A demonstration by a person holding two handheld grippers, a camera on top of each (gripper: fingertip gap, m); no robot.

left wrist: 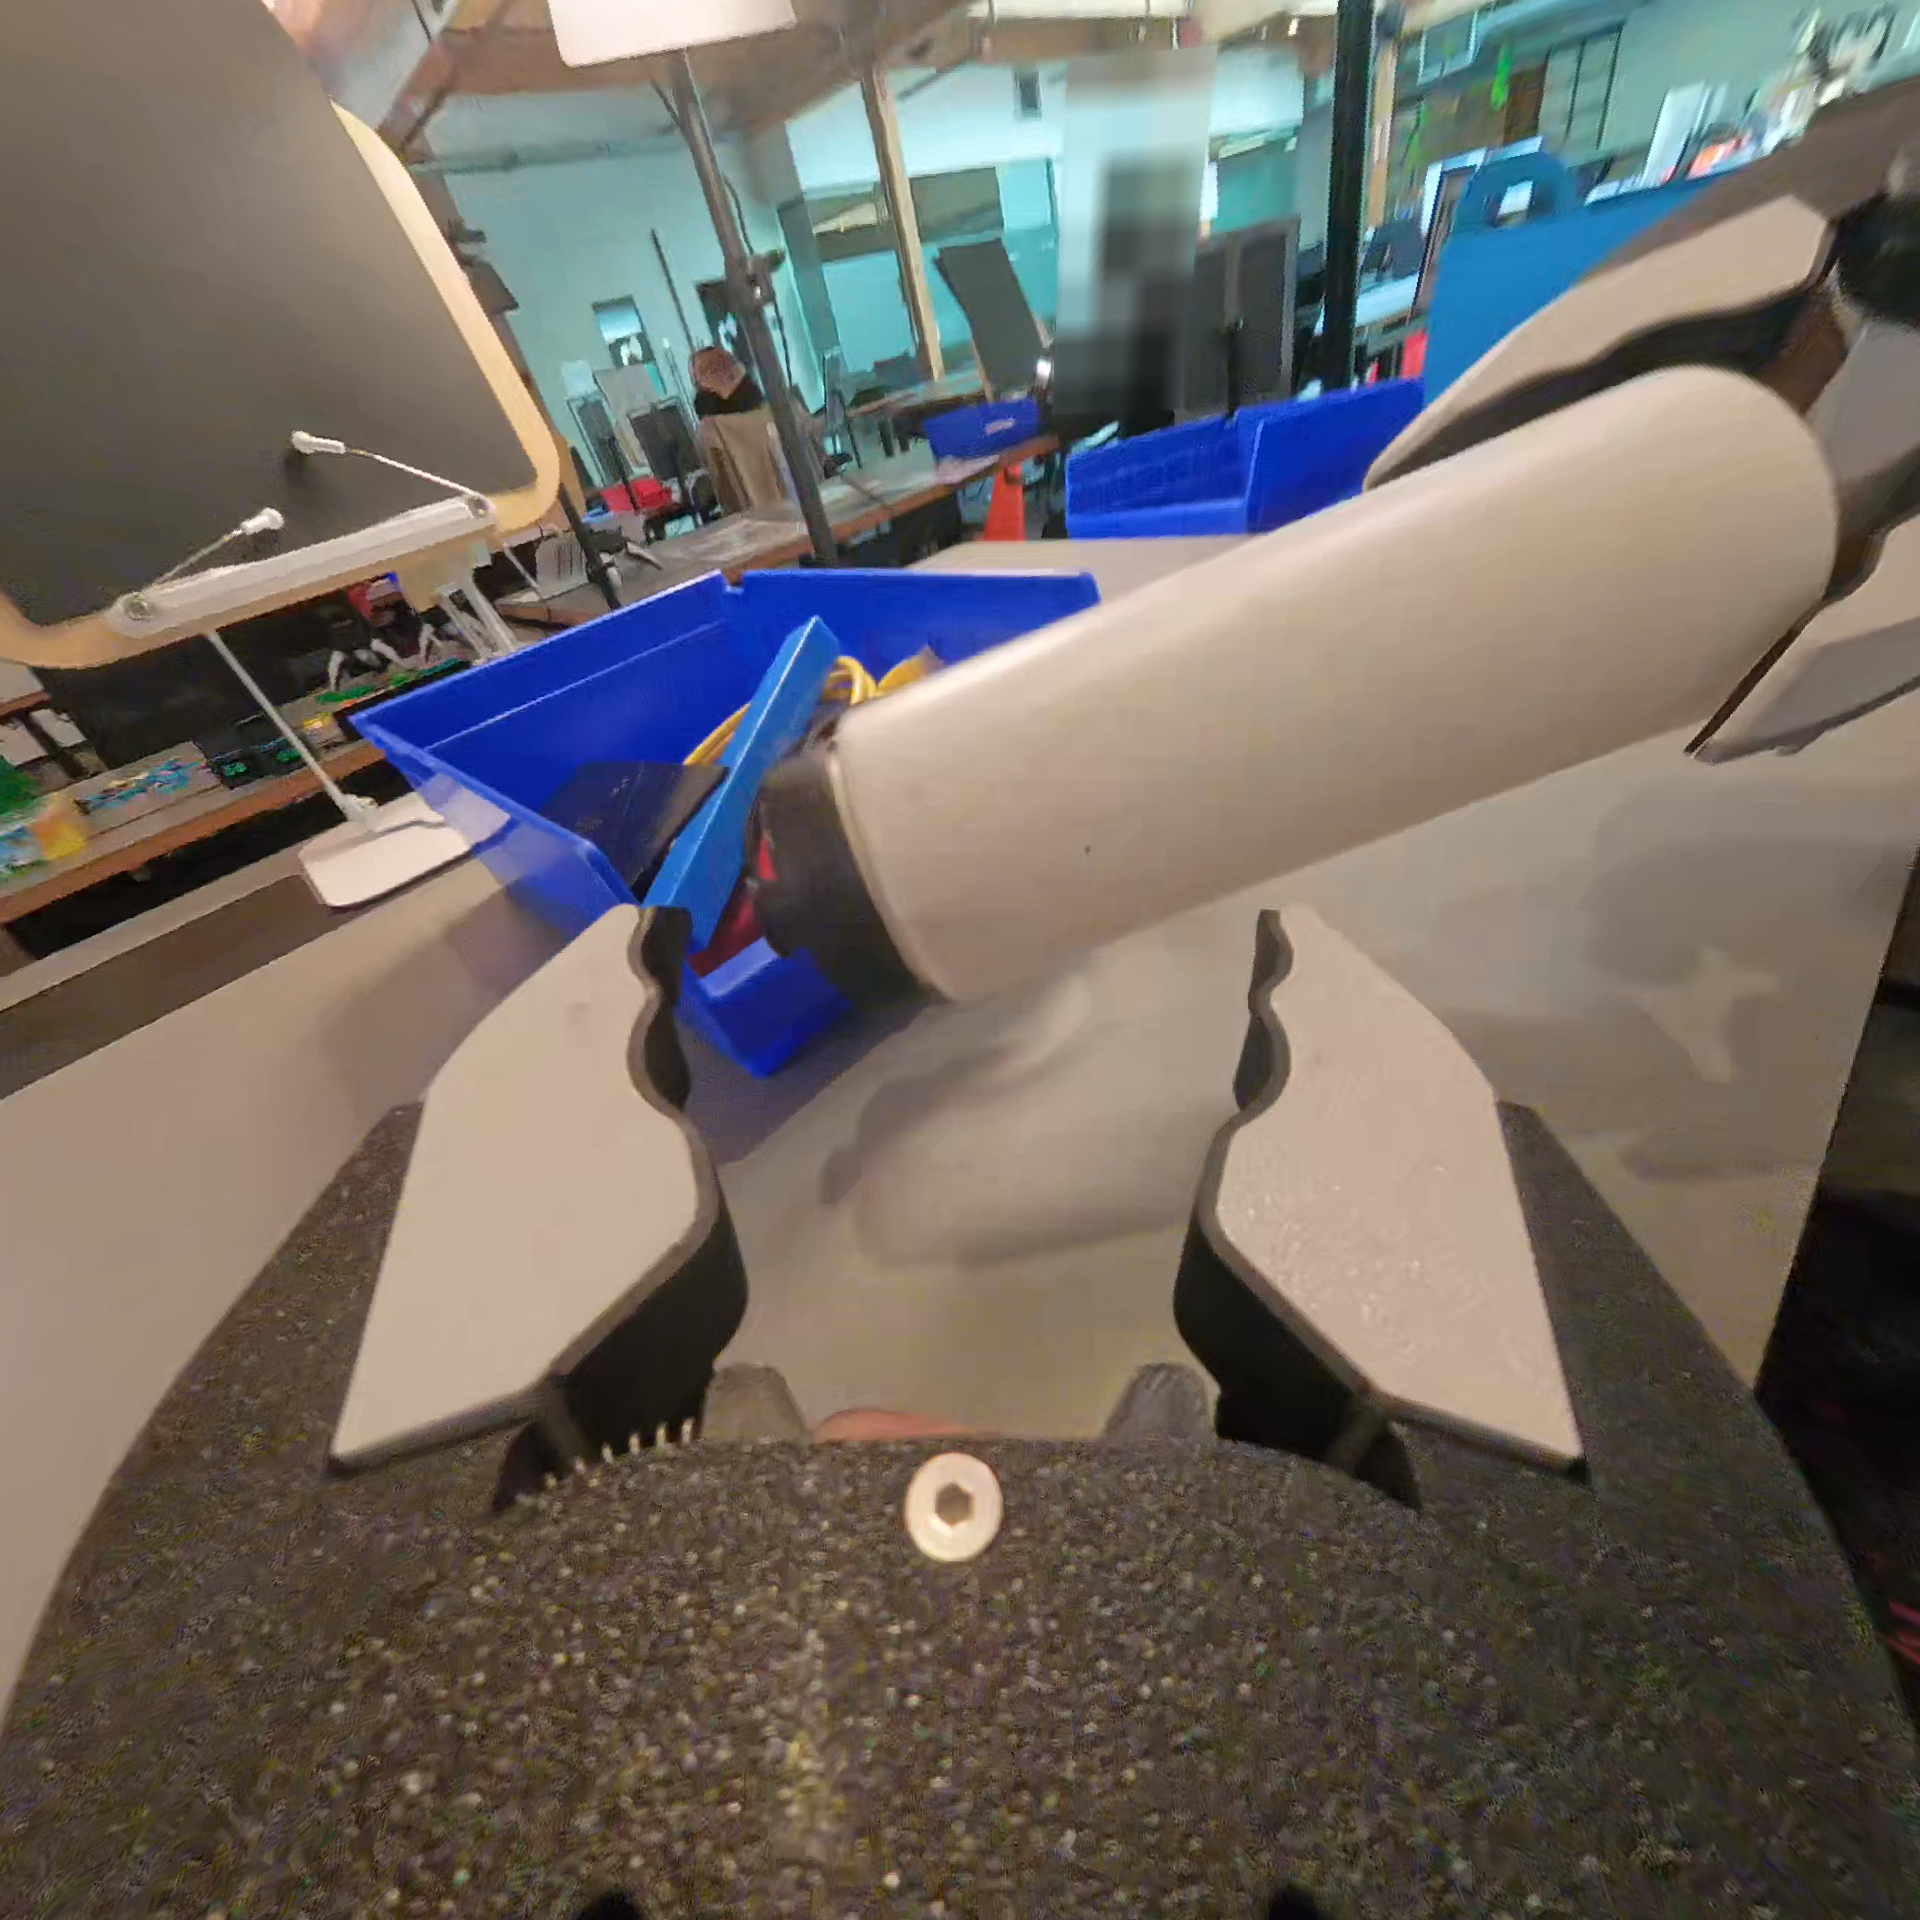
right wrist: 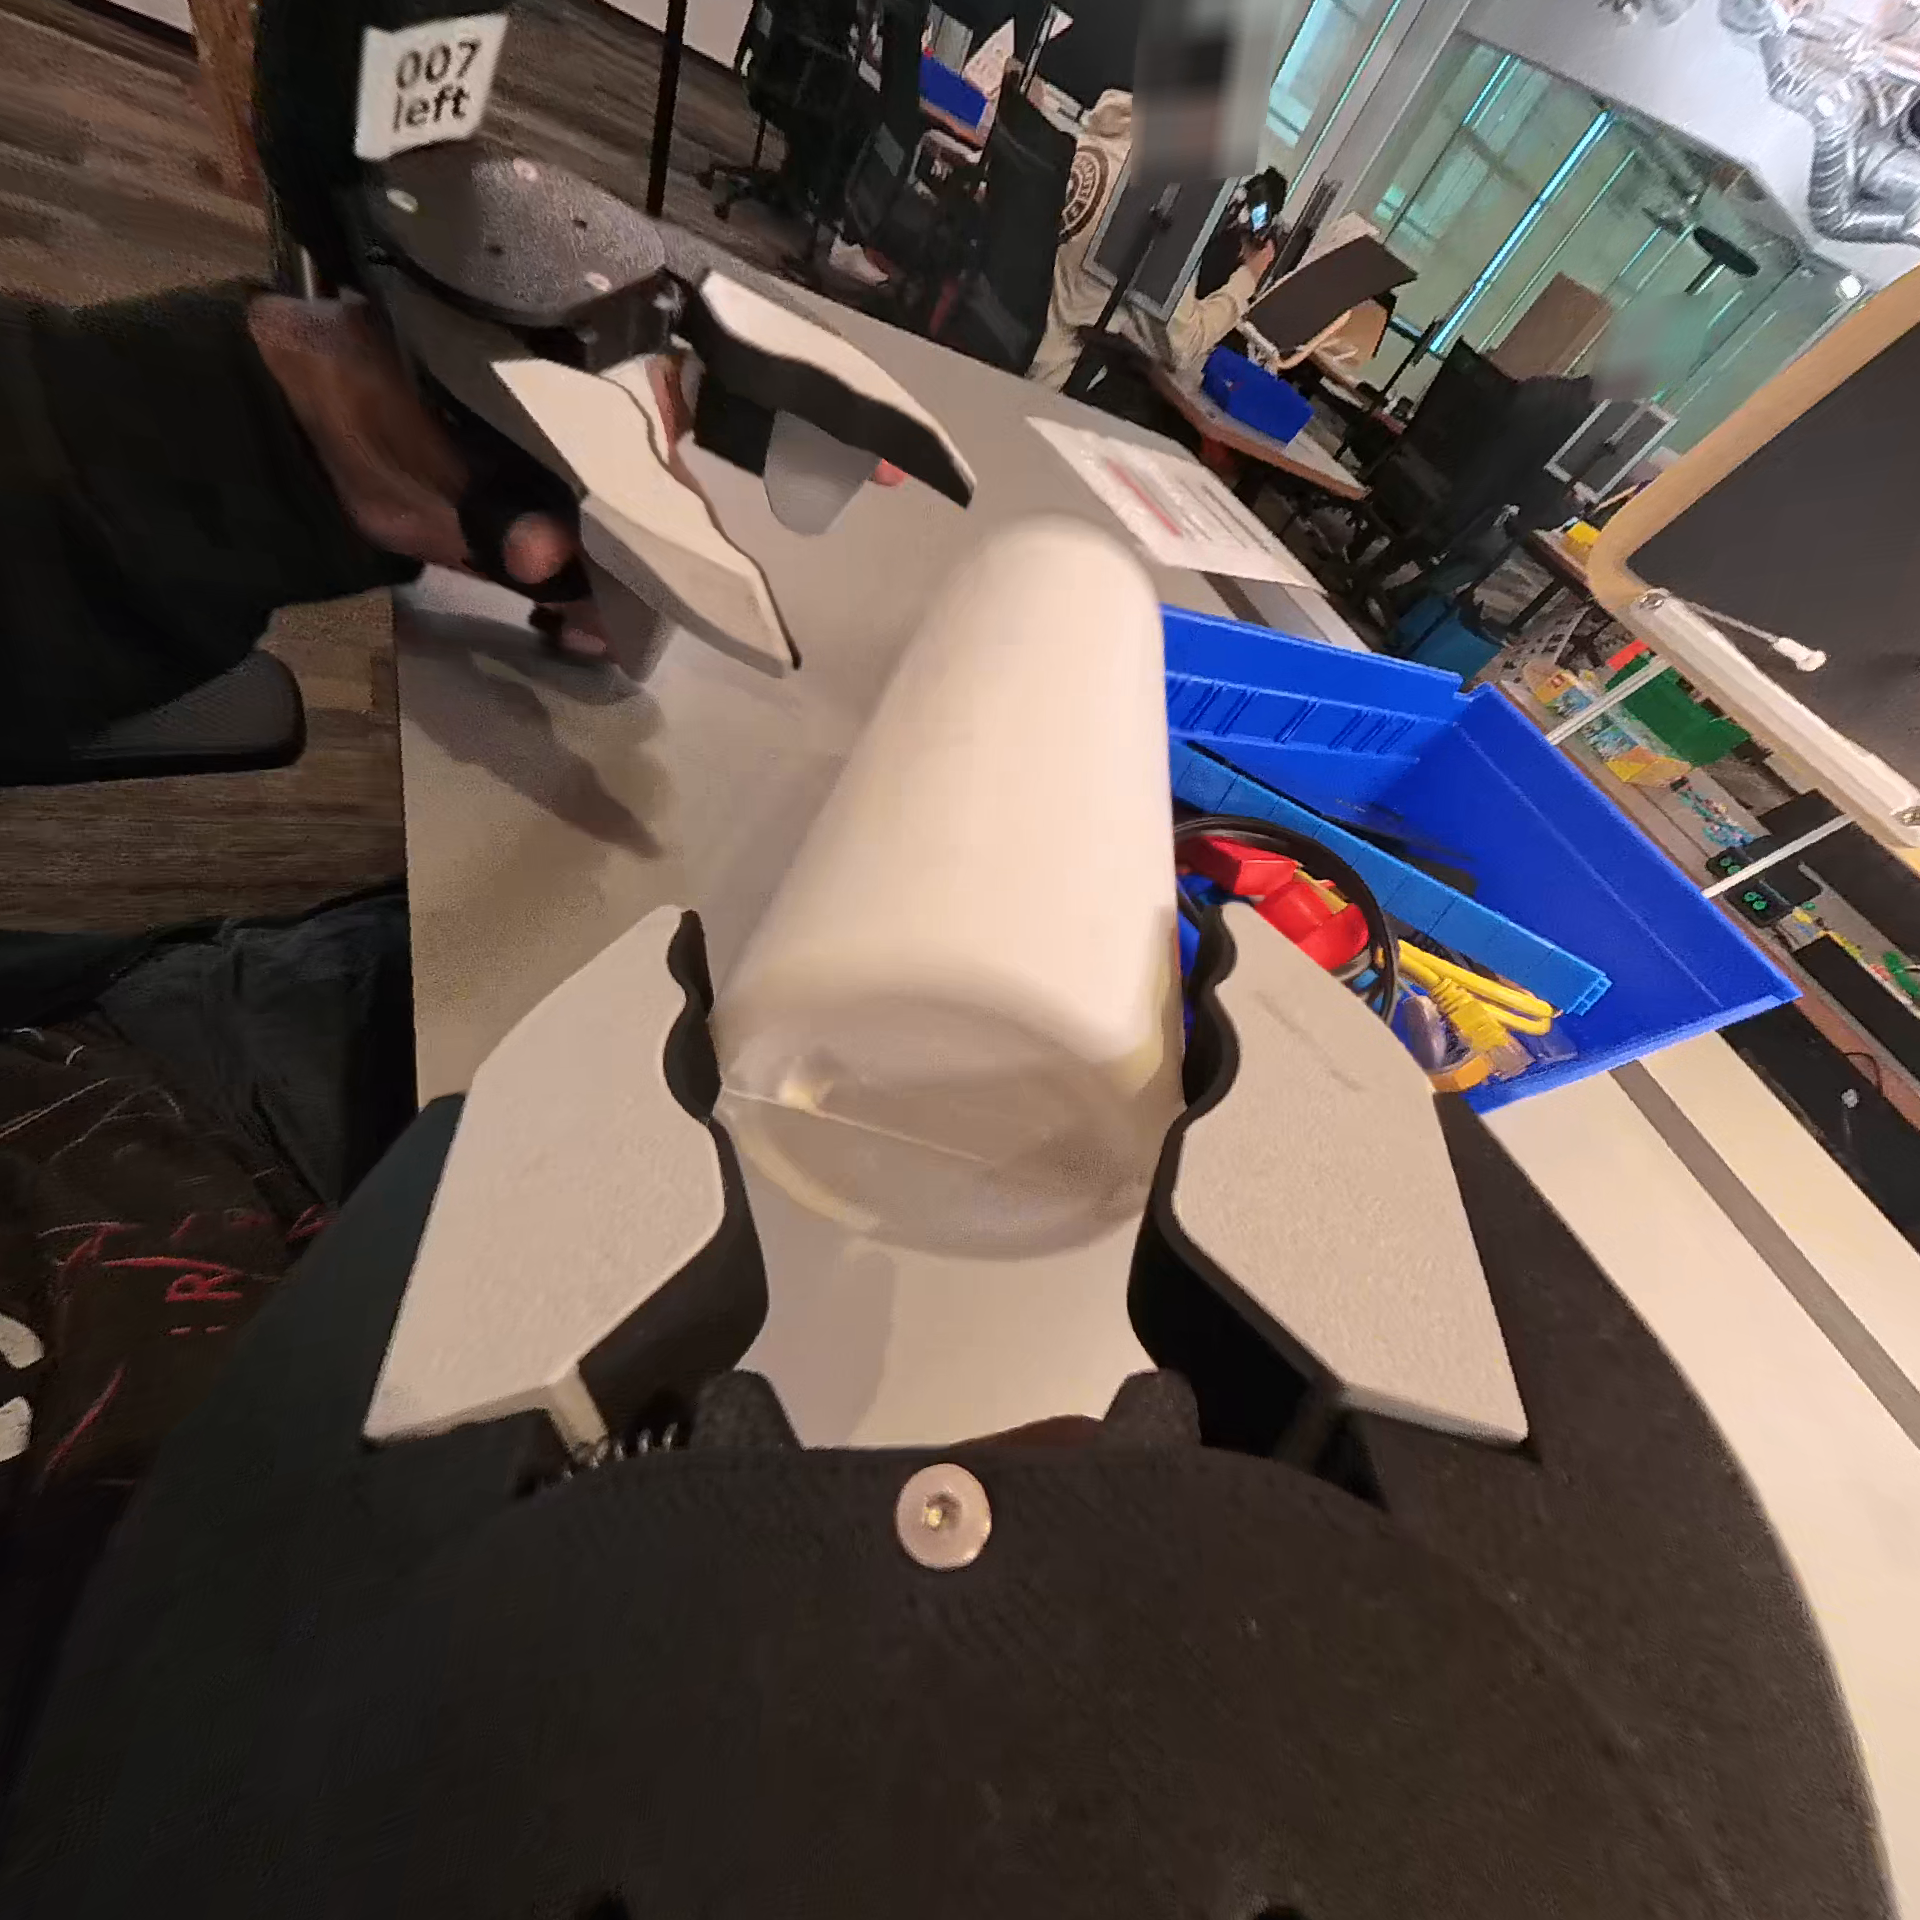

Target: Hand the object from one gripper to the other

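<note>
A white bottle (left wrist: pixel 1299 707) with a black cap (left wrist: pixel 821 883) is held tilted above the grey table (left wrist: pixel 1403 1039). My right gripper (right wrist: pixel 945 935) is shut on the bottle (right wrist: pixel 987 831) near its base, with the cap end pointing away. In the left wrist view the right gripper (left wrist: pixel 1548 613) comes in from the upper right. My left gripper (left wrist: pixel 966 945) is open and empty, just below the bottle's cap end. In the right wrist view the left gripper (right wrist: pixel 873 571) is open, beside the bottle's far end and apart from it.
A blue bin (left wrist: pixel 582 727) with yellow cables and red parts stands on the table behind the bottle; it also shows in the right wrist view (right wrist: pixel 1558 831). A paper sheet (right wrist: pixel 1174 499) lies farther back. A black panel on a stand (left wrist: pixel 208 312) rises at left. More blue bins (left wrist: pixel 1195 478) stand behind.
</note>
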